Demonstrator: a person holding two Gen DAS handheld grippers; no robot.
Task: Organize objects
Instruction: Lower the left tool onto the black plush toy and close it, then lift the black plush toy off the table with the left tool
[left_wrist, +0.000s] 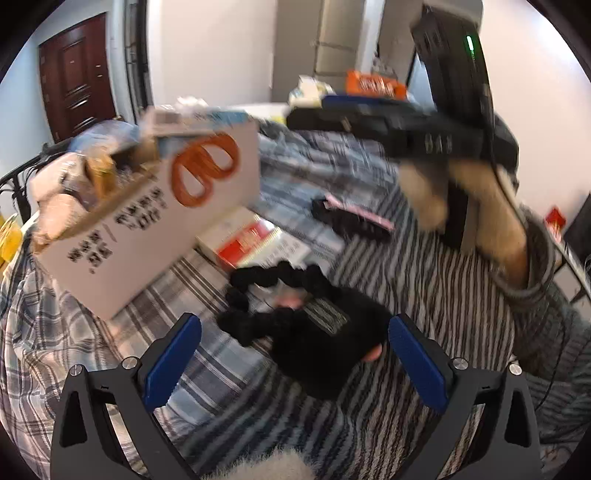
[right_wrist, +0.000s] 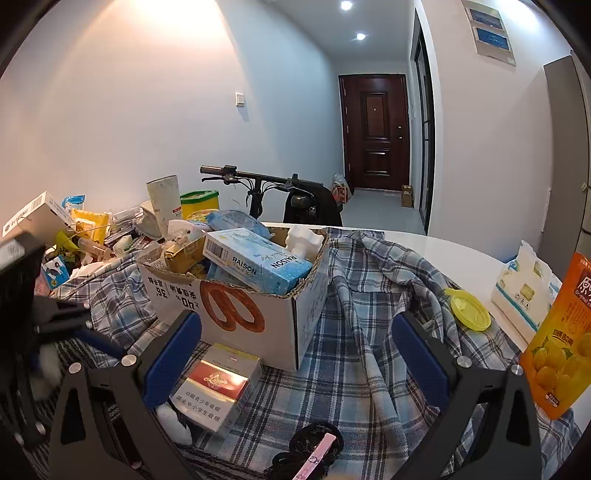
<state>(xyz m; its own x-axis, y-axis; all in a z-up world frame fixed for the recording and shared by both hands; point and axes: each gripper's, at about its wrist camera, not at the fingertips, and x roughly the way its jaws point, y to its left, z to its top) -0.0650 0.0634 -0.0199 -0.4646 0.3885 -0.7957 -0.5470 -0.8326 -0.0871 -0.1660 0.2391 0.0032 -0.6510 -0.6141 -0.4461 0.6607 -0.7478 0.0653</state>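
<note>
My left gripper (left_wrist: 295, 332) is open low over a striped cloth. A black fabric piece with a woven label (left_wrist: 325, 350) and a black beaded loop (left_wrist: 273, 280) lie between and just beyond its blue pads (left_wrist: 173, 362). My right gripper (right_wrist: 297, 325) is open too, facing a cardboard box (right_wrist: 258, 317) with an orange logo, full of packets and a blue RAISON tissue box (right_wrist: 255, 258). A red and white cigarette carton (right_wrist: 218, 384) lies by its left finger, and a black hair piece with a pink clip (right_wrist: 314, 454) sits under it. The left wrist view is motion-blurred.
A yellow lid (right_wrist: 469, 308), a white tissue pack (right_wrist: 524, 291) and an orange snack bag (right_wrist: 561, 347) lie to the right on the plaid cloth (right_wrist: 362, 332). Clutter piles up at the left (right_wrist: 88, 229). A hand (left_wrist: 472, 206) holds the right tool's black housing (left_wrist: 424, 129).
</note>
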